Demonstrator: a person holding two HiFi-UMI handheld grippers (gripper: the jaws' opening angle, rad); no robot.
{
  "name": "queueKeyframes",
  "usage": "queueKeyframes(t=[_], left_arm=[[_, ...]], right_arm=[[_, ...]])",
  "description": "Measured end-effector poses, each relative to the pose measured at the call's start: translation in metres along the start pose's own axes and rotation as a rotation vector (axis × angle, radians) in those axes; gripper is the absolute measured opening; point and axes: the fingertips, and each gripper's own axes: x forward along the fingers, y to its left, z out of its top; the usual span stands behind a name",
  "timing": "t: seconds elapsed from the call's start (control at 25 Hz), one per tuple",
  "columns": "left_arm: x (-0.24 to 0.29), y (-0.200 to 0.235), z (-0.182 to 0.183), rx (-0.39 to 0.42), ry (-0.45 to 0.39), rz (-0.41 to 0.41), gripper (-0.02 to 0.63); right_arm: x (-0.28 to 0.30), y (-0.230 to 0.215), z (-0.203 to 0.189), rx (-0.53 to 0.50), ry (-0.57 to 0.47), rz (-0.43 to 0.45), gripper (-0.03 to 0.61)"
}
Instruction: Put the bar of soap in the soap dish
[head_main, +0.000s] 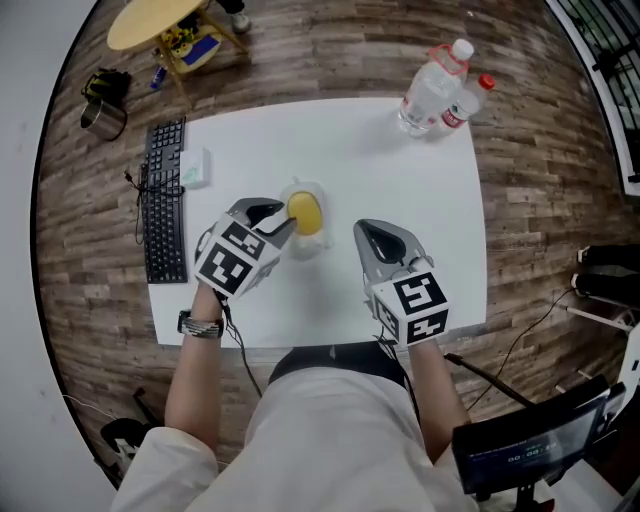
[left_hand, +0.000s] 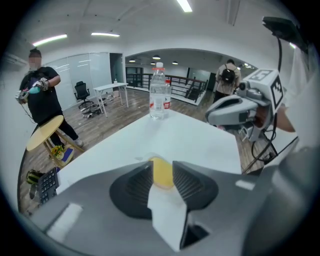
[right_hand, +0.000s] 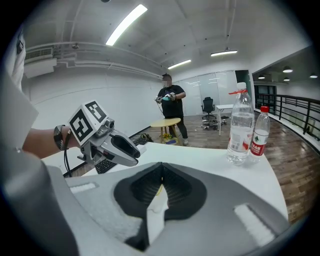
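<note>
The left gripper (head_main: 283, 226) points down at the near-left edge of the clear soap dish (head_main: 306, 248), its jaws partly apart and empty: the pads flank open air, and the bar of soap (head_main: 305, 212) shows through the gap just past the tips. The soap lies in the dish mid-table, its long axis running roughly away from the person. So the placing looks done, and this hand, the nearer one, need only draw back without nudging the dish. The right gripper (head_main: 372, 232) hangs well to the dish's right, clenched on nothing
</note>
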Motion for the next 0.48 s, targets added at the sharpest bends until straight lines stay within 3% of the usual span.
queueKeyframes(t=[0.36,0.48], left_arm=[[-0.027,-0.013,0.014,0.020,-0.128,0.023,0.105],[-0.039,-0.015,0.020,0.026,-0.183,0.071,0.034]], right_arm=[[-0.015,0.015,0.024,-0.052,-0.057,-0.025,0.003],[-0.021,0.022,0.030,-0.068,-0.073,-0.032,0.003]])
